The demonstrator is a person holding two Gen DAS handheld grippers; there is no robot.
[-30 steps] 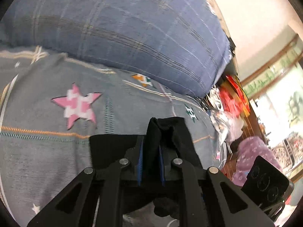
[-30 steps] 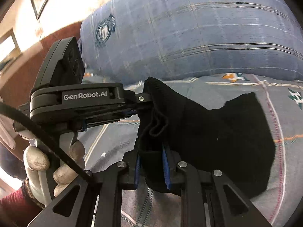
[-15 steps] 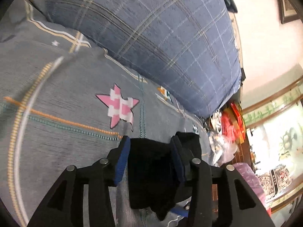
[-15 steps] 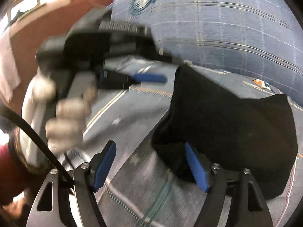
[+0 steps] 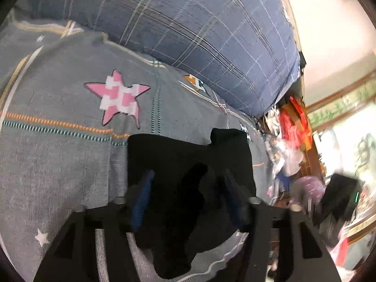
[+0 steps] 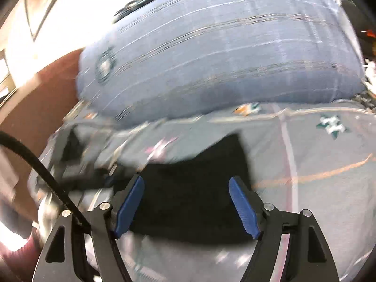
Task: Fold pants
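Note:
The black pants lie folded on the grey patterned bedsheet. My left gripper hovers over their near edge. Its blue pads stand apart and press on nothing, with black cloth between and below them, and the jaws are closing a little. In the right wrist view the pants lie flat under my right gripper. Its pads are wide apart and clear of the cloth, and the jaws are still opening. The left gripper shows as a blur at the pants' left.
A big blue plaid pillow bounds the far side of the bed. A pink star marks the sheet left of the pants. Bags and clutter pile up beyond the bed's right edge. A brown headboard stands at the left.
Both grippers were shut on the raised edge of the pants. They have let go, and the pants now lie flat on the sheet. The right gripper has drawn back.

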